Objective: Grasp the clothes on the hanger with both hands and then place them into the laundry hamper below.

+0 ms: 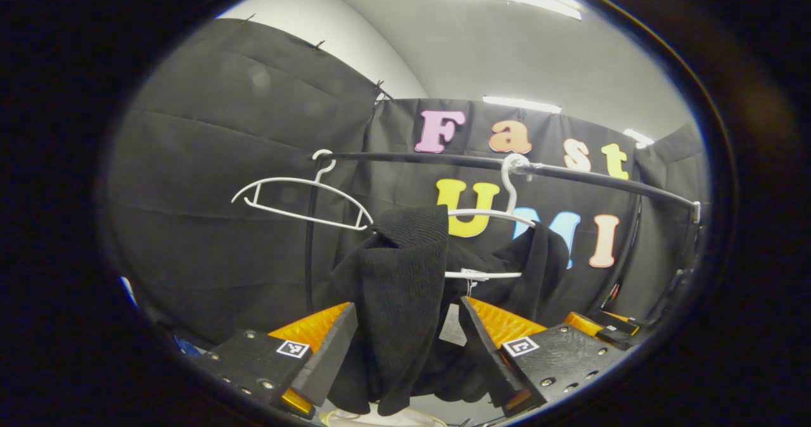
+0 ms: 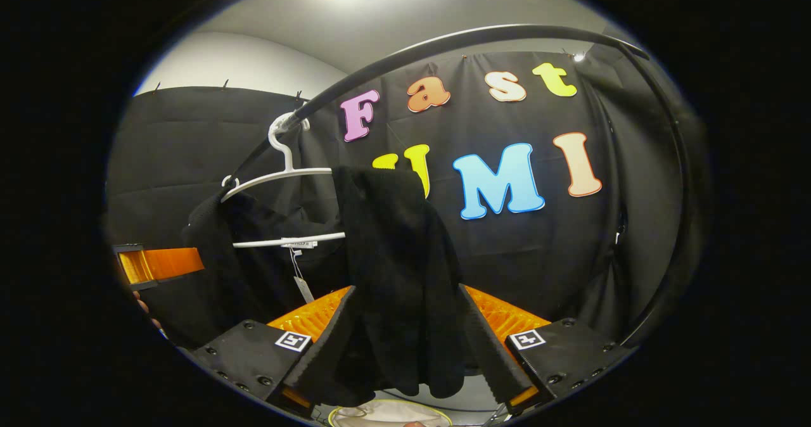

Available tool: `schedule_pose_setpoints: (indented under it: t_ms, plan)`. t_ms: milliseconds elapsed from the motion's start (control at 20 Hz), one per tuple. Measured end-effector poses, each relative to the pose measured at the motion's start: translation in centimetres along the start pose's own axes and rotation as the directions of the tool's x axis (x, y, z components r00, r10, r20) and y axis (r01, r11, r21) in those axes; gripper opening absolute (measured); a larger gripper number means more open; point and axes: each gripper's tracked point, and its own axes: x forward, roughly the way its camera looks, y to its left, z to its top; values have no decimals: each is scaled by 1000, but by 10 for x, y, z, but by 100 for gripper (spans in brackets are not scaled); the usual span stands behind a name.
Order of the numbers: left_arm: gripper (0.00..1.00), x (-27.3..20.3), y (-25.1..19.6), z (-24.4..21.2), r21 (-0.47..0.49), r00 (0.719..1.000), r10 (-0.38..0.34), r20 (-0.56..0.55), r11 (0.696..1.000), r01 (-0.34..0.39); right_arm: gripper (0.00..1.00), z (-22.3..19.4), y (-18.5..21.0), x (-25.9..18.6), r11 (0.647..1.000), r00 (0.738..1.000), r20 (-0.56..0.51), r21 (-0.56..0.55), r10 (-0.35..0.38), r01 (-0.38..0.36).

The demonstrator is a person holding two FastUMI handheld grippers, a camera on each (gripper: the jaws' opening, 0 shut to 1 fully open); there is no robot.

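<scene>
A black knit garment (image 1: 399,300) hangs on a white hanger (image 1: 491,213) from a black rail (image 1: 589,177). In the left gripper view, my left gripper (image 1: 407,305) stands open around one shoulder of the garment, and a small gap shows beside its right finger. In the right gripper view, my right gripper (image 2: 405,291) is open around the other shoulder of the garment (image 2: 399,268), with cloth filling most of the space between the fingers. The hanger (image 2: 279,173) shows there too. A pale hamper rim (image 2: 389,412) peeks out below the cloth.
A second, bare white hanger (image 1: 304,199) hangs further along the rail, apart from the garment. The curved rail (image 2: 443,37) arches overhead and down the right side. The other gripper's orange finger (image 2: 158,265) and a hand's edge sit at the far left.
</scene>
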Motion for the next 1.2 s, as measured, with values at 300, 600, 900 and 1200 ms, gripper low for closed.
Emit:
schedule_pose_setpoints:
  t_ms: [300,600,900,1200]
  plan:
    - [95,43,-8,-15,52,996,89,-23,995,-88,98,-18,-4,22,998,998,-37,32,53,-52]
    - [81,73,-1,-12,132,985,172,0,977,-170,98,-24,-2,37,994,993,-50,24,105,-104]
    - [16,65,-3,-15,133,988,155,-13,979,-152,98,-21,11,48,988,987,-45,27,153,-152]
    - [4,55,-14,-8,118,999,31,-24,993,-28,98,-3,33,68,984,984,-20,45,175,-174]
